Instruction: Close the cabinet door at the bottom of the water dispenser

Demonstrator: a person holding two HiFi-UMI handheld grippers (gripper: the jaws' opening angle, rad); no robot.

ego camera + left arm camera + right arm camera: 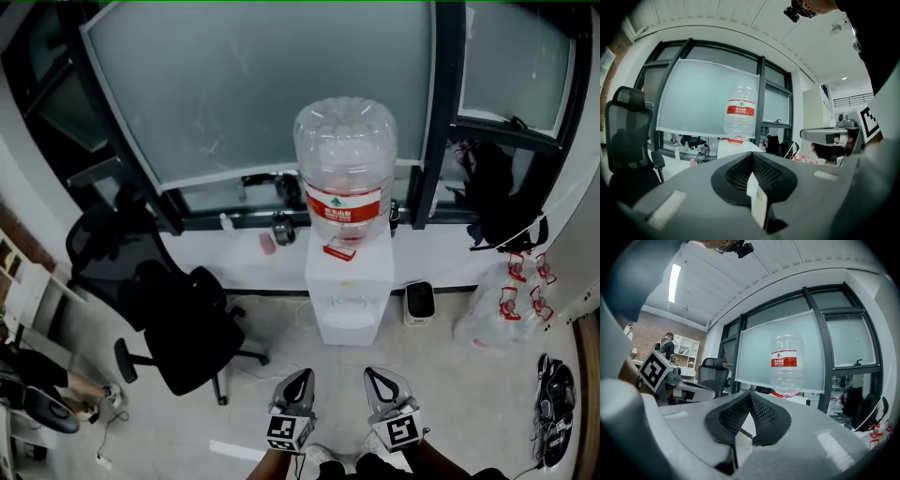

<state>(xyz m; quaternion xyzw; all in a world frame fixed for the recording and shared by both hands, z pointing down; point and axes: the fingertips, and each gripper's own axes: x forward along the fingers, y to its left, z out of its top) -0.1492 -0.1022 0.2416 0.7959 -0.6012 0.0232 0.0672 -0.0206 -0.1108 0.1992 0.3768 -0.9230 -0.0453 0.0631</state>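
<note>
Jaws together: two grippers (302, 377) (379, 375), one dispenser (349, 281)

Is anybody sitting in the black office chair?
No, the black office chair to the left of the water dispenser has nobody on its seat.

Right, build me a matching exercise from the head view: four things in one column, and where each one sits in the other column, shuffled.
Things
1. water bottle
2. office chair
3. plastic bag
4. left gripper

Places
A. on the floor, right of the water dispenser
B. near the bottom edge, beside the right gripper
C. neck down on top of the water dispenser
D. on the floor, left of the water dispenser

Pairs: 1-C, 2-D, 3-A, 4-B
</note>
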